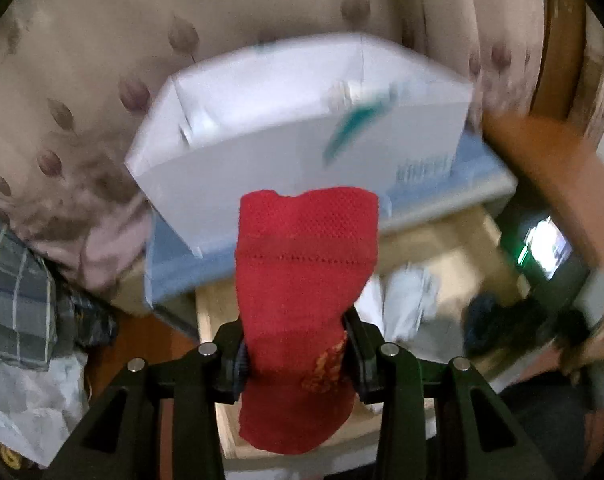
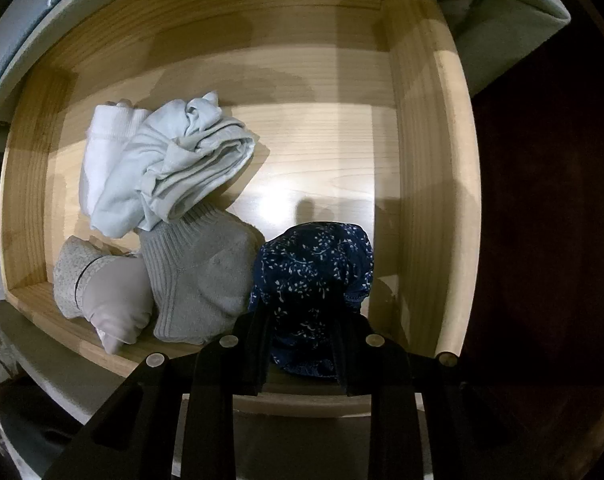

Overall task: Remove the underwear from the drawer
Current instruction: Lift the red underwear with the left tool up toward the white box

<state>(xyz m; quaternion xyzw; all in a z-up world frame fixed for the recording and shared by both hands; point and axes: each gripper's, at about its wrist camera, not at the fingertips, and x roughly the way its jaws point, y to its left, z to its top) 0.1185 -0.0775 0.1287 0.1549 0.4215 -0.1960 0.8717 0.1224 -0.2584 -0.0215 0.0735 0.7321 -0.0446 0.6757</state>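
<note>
We count five items in the drawer [image 2: 422, 128]: two pale garments [image 2: 170, 168], two grey socks [image 2: 198, 276] and one navy print piece [image 2: 314, 276], clamped by the right gripper [image 2: 302, 344]. Only the left view shows the left gripper [image 1: 294, 356] clamping a red garment [image 1: 302, 280] before a white box [image 1: 286, 128]; its print is blurred and unreadable.

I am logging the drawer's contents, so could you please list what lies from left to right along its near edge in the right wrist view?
Beige-and-speckled sock bundle → grey ribbed sock → navy patterned underwear, with the right tool closed on it.
</note>
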